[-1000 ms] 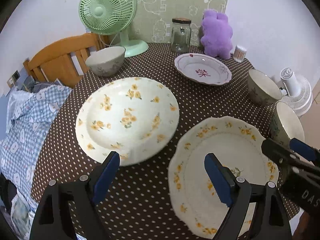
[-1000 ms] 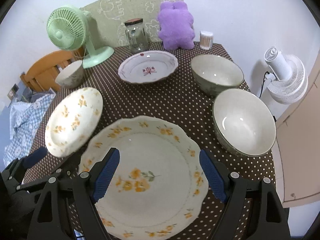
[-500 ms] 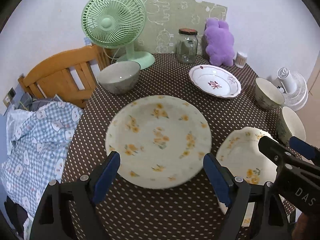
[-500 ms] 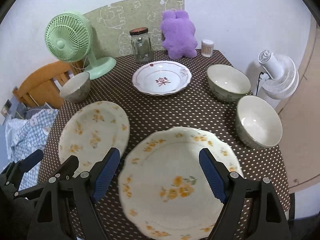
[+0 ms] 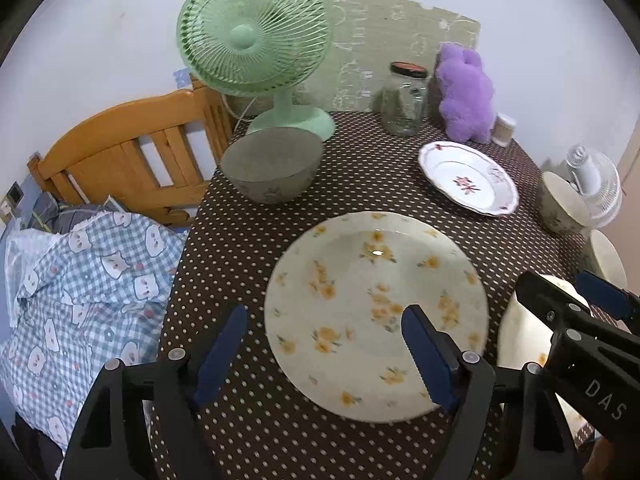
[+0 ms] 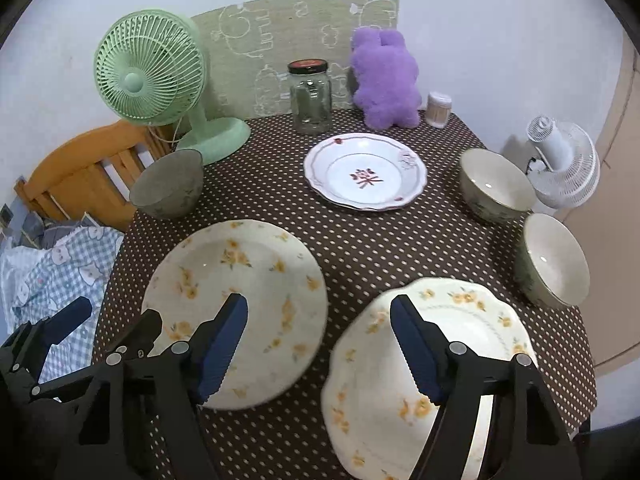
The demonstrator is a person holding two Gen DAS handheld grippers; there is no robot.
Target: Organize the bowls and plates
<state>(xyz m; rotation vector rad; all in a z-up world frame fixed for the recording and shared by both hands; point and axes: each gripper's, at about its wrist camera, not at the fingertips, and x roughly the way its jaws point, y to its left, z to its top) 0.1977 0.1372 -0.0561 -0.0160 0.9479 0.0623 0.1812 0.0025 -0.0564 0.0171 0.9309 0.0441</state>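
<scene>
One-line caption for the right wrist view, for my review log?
Open right gripper above two yellow-flowered plates on the brown polka-dot tablecloth; three bowls sit around.

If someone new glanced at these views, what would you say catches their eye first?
Probably the two yellow-flowered plates at the near edge of the dotted table: the round plate on the left and the scalloped plate on the right, with the open right claw above the gap between them. Behind them, the mint-green fan and purple plush toy stand out against the wall.
</scene>
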